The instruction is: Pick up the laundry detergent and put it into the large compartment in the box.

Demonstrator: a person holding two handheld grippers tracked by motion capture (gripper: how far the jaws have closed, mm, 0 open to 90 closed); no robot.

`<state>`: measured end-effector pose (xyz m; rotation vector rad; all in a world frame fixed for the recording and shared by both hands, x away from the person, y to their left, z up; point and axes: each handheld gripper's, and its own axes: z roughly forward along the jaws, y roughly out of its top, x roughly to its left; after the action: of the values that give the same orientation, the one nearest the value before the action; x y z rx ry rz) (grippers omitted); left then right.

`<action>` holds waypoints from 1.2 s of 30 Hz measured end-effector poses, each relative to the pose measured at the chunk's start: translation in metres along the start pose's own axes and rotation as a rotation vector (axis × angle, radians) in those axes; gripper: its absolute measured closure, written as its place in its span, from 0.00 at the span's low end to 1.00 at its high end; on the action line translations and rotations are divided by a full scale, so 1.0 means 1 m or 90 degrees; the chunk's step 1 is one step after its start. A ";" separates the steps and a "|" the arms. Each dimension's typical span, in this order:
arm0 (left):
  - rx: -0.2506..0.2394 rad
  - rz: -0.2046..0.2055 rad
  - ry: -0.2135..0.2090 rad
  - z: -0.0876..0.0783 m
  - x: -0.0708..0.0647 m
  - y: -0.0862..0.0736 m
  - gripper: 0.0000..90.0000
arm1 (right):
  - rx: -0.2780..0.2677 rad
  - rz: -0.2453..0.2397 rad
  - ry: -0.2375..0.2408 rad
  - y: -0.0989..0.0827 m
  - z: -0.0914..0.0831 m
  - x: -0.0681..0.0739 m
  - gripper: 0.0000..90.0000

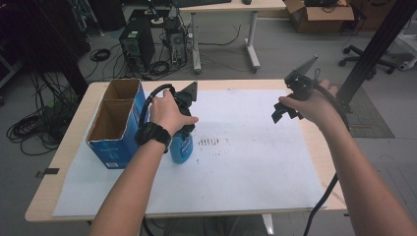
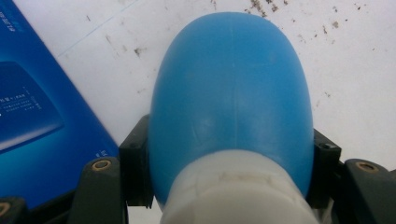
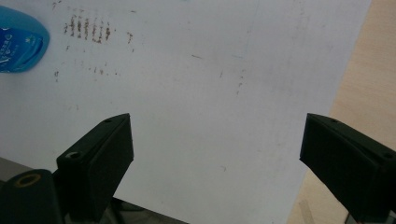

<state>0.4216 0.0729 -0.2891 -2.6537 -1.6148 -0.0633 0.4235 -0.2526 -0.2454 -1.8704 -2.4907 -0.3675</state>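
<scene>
While the one blue carton (image 1: 114,129) stands at the counter's (image 1: 64,162) left edge, the single blue bottle (image 1: 182,149) just beside it on the white sheet (image 1: 246,167) is clamped near its pale neck by the left gripper (image 1: 185,114). It should be lifted straight, clear of the carton. Farther right, the right gripper (image 1: 286,111) is held wide and empty.
</scene>
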 end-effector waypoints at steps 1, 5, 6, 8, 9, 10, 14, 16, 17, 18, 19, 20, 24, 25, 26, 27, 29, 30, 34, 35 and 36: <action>0.001 0.000 0.000 0.000 0.000 0.000 0.41 | 0.000 0.001 0.000 0.000 0.000 0.000 0.11; 0.001 0.002 -0.002 0.000 0.001 0.000 0.41 | -0.001 0.000 0.000 0.000 0.000 0.000 0.11; 0.001 0.002 -0.002 0.000 0.001 0.000 0.41 | -0.001 0.000 0.000 0.000 0.000 0.000 0.11; -0.002 0.002 -0.001 0.000 0.001 0.001 0.41 | 0.000 -0.001 0.000 0.000 0.000 0.000 0.11; -0.003 0.002 -0.001 -0.001 0.001 0.001 0.41 | -0.001 0.000 0.001 0.000 0.000 0.000 0.11; -0.003 0.001 -0.001 -0.001 0.001 0.001 0.41 | 0.000 0.001 0.002 0.000 0.000 0.000 0.11; -0.004 0.001 0.000 -0.002 0.001 0.001 0.42 | 0.001 -0.001 0.000 0.000 0.000 0.000 0.11; -0.005 -0.001 -0.002 -0.006 0.001 0.001 0.42 | 0.001 -0.001 0.000 0.000 -0.001 0.000 0.11; -0.005 -0.001 -0.002 -0.006 0.001 0.001 0.42 | 0.000 0.000 0.001 0.000 -0.002 0.000 0.11; -0.007 -0.001 -0.004 -0.011 0.001 0.001 0.42 | -0.001 0.000 0.001 0.000 -0.002 0.000 0.11; -0.007 -0.001 -0.007 -0.016 0.001 0.000 0.42 | -0.001 0.000 0.001 0.000 -0.003 0.000 0.11; -0.007 -0.001 -0.007 -0.016 0.001 0.000 0.42 | -0.001 0.000 0.001 0.000 -0.003 0.000 0.11; -0.016 -0.002 -0.012 -0.041 0.004 -0.001 0.42 | -0.003 0.001 0.003 0.000 -0.005 0.000 0.11; -0.018 -0.003 -0.012 -0.045 0.004 -0.001 0.42 | -0.002 0.001 0.004 0.000 -0.006 0.000 0.11; -0.019 -0.005 -0.012 -0.050 0.005 -0.002 0.42 | -0.002 0.000 0.003 0.000 -0.006 0.000 0.11; -0.024 -0.006 -0.011 -0.056 0.006 -0.002 0.42 | -0.003 0.000 0.004 0.000 -0.007 0.000 0.11; -0.028 -0.009 -0.009 -0.069 0.008 -0.003 0.42 | -0.005 0.000 0.004 0.001 -0.008 0.001 0.11; -0.031 -0.010 -0.007 -0.073 0.009 -0.004 0.42 | -0.006 0.001 0.004 0.001 -0.009 0.001 0.11; -0.036 -0.019 -0.007 -0.096 0.013 -0.006 0.42 | -0.008 0.002 0.004 0.002 -0.013 0.001 0.11; -0.037 -0.020 -0.008 -0.100 0.014 -0.006 0.42 | -0.009 0.003 0.004 0.002 -0.014 0.001 0.11; -0.038 -0.023 -0.008 -0.106 0.015 -0.007 0.42 | -0.009 0.002 0.004 0.002 -0.014 0.001 0.11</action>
<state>0.4208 0.0840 -0.1828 -2.6738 -1.6923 -0.0971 0.4232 -0.2537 -0.2313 -1.8751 -2.4874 -0.3911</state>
